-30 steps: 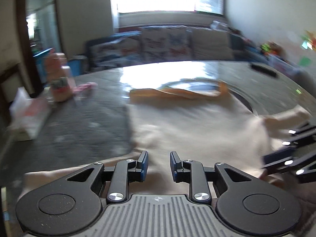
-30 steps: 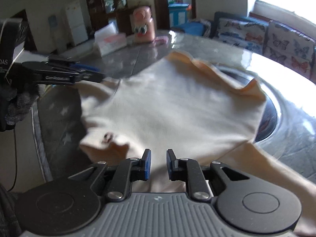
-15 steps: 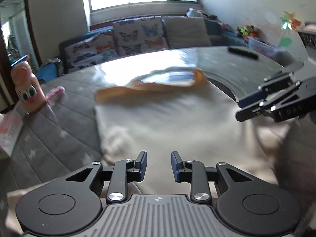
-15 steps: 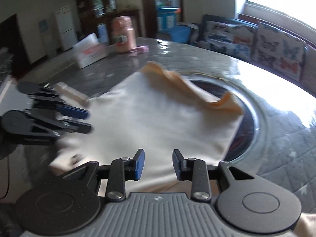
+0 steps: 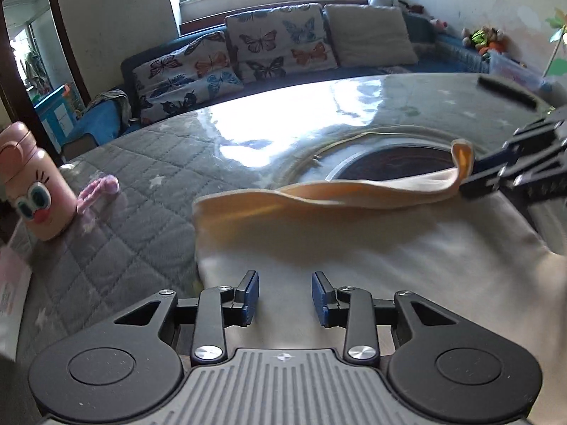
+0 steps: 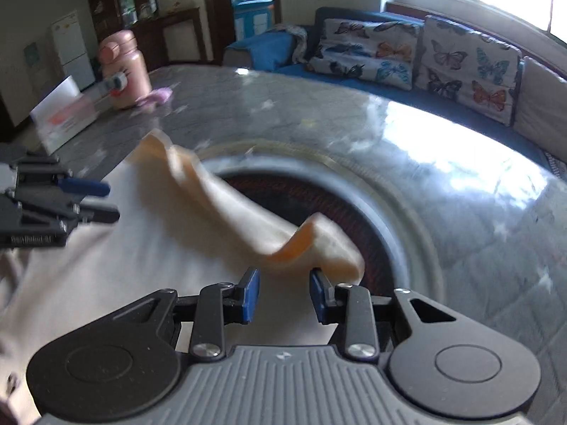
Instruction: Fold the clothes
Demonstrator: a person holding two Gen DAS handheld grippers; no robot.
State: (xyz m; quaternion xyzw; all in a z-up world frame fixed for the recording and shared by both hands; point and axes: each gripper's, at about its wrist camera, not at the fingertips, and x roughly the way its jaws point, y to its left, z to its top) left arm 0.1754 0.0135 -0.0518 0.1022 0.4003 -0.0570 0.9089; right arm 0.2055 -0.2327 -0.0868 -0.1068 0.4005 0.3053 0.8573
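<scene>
A cream garment (image 5: 354, 248) with an orange-lined far hem (image 5: 336, 191) lies flat on the round grey table (image 5: 149, 177). It also shows in the right wrist view (image 6: 159, 248), its hem (image 6: 248, 226) rumpled and raised. My left gripper (image 5: 284, 295) is open and empty, low over the garment near its left edge. My right gripper (image 6: 284, 294) is open and empty, just short of the hem's raised right corner (image 6: 304, 241). Each gripper shows in the other's view: the right one (image 5: 471, 177) beside the hem corner, the left one (image 6: 102, 202) over the cloth.
A pink bottle with a cartoon face (image 5: 32, 194) and a pink cloth scrap (image 5: 99, 191) stand at the table's left. A white box (image 6: 67, 113) lies beyond. A dark round inset (image 6: 319, 205) sits in the table's middle. A sofa with butterfly cushions (image 5: 269, 49) stands behind.
Both grippers have moved forward across the garment toward its far hem. Their jaws have widened. The right gripper now sits at the hem's right corner.
</scene>
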